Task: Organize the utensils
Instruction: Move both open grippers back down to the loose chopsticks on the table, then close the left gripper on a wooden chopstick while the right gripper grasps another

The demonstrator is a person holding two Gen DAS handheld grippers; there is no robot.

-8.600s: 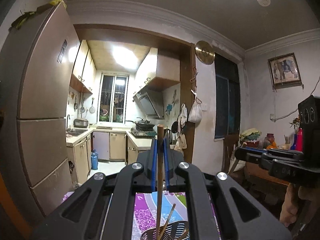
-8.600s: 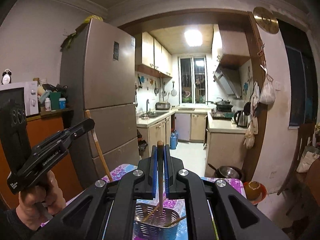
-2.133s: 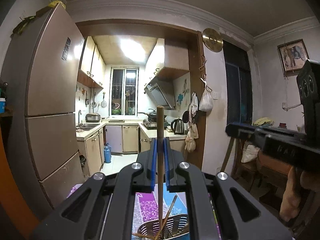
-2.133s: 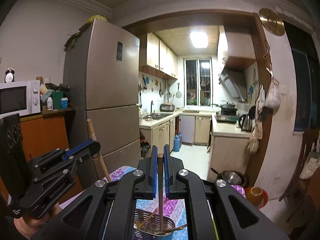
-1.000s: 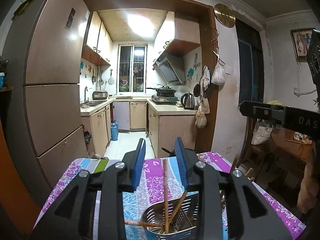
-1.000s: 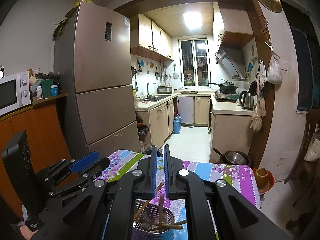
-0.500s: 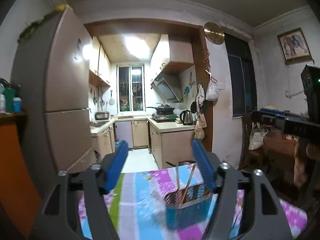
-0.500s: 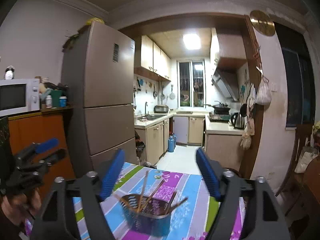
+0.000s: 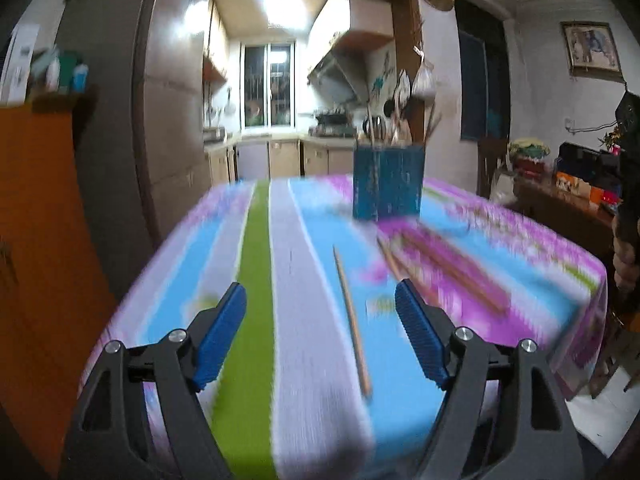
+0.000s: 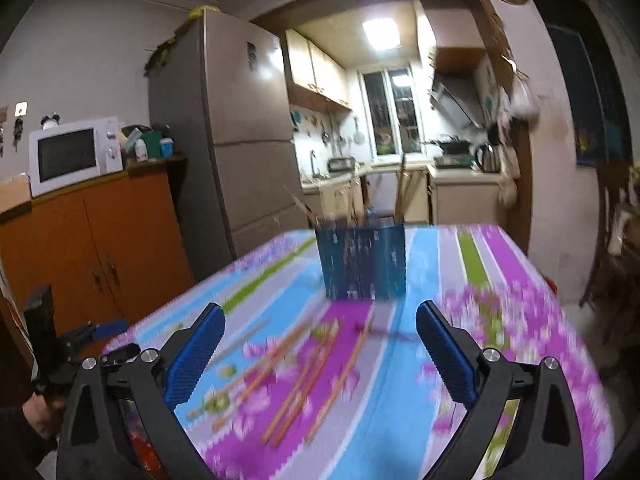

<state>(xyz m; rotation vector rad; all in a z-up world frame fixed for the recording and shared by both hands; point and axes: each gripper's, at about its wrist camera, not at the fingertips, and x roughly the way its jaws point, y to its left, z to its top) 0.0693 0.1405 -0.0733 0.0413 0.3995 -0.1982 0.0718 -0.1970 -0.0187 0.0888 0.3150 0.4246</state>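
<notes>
Loose chopsticks [image 10: 304,384], apparently near holder [image 10: 362,264]

Both chopsticks have been dropped into the holder [image 9: 387,184]; each hand-held gripper, left [image 9: 320,332] and right [image 10: 320,354], now gapes empty.

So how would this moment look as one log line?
left gripper: open, empty | right gripper: open, empty | chopsticks: loose on tablecloth | holder: upright, some chopsticks inside

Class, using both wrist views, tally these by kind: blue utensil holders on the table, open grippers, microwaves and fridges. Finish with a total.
Blue utensil holder: 1
Open grippers: 2 (left gripper, right gripper)
Microwave: 1
Fridge: 1
Total: 5
</notes>
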